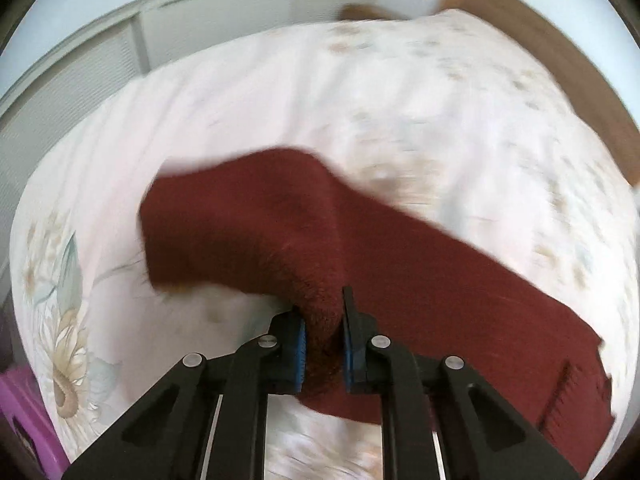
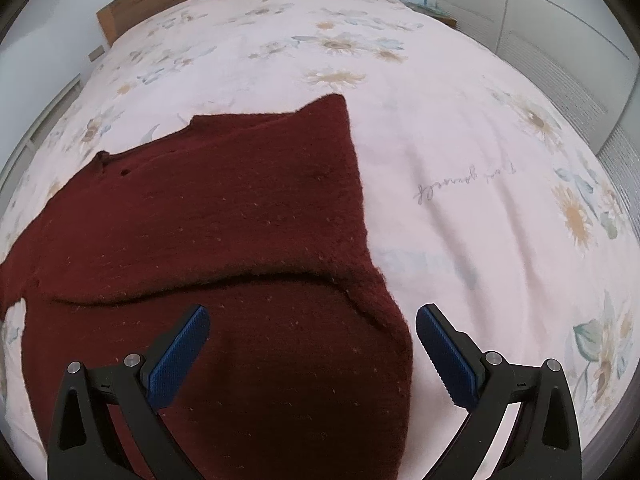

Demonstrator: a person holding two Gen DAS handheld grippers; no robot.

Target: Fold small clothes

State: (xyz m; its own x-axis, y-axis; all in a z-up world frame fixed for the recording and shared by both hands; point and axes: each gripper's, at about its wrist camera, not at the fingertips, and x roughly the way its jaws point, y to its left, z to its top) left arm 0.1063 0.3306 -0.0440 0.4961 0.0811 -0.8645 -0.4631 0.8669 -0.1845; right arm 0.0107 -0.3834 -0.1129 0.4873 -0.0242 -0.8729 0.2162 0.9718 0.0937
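Item one: my left hand-held gripper (image 1: 323, 336), jaws clamped on a bunched fold of the dark red knitted garment (image 1: 248, 216), which hangs lifted off the bed (image 1: 248, 92) in a blurred view. Item two: the same garment (image 2: 208, 216), spread on the floral bedspread at near left. Item three: my right hand-held gripper (image 2: 312, 344), jaws spread wide above the garment's near right corner, gripping nothing.

Your dark red knitted garment (image 2: 224, 216) lies spread on the bed (image 2: 460, 208), toward its near edge, with the wooden headboard (image 2: 132, 4) at the far end. Your left claw (image 1: 323, 336) pinches a raised fold of it. Your right claw (image 2: 312, 356) hangs spread over its near right corner.
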